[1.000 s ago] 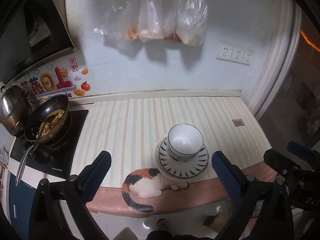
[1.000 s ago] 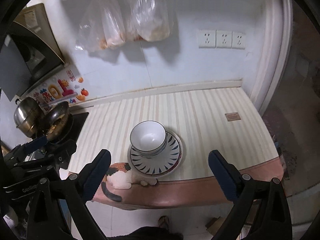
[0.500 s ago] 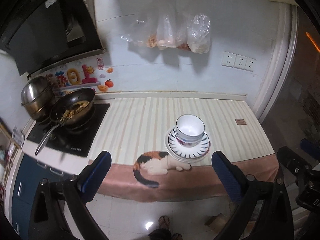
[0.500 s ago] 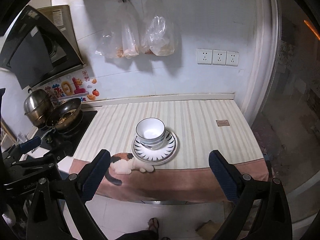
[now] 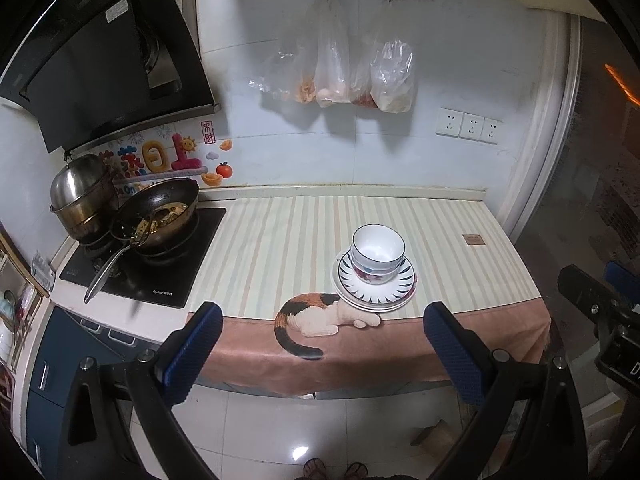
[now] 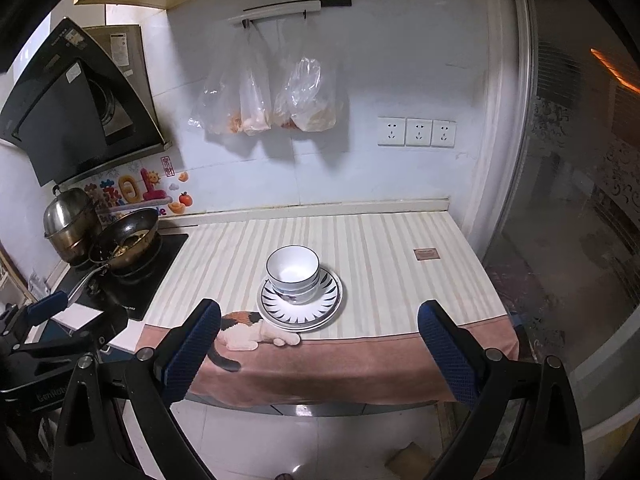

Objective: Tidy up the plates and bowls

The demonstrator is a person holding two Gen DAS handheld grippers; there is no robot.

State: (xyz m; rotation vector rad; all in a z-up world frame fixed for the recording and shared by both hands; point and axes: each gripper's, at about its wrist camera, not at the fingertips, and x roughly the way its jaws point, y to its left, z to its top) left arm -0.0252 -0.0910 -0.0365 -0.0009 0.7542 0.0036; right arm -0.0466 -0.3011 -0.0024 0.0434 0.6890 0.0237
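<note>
While both tongs [image 5: 320, 344] [image 6: 318, 340] gape empty, bowls [image 6: 293, 270] sit stacked, seemingly two, on plates [image 6: 300, 304]; wok [image 6: 126, 242] well left

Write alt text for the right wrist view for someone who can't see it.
Stacked bowls sit on stacked plates near the front edge of a striped counter cloth. The right tongs are open and empty in front of the counter. A stove with a wok is to the left.
</note>
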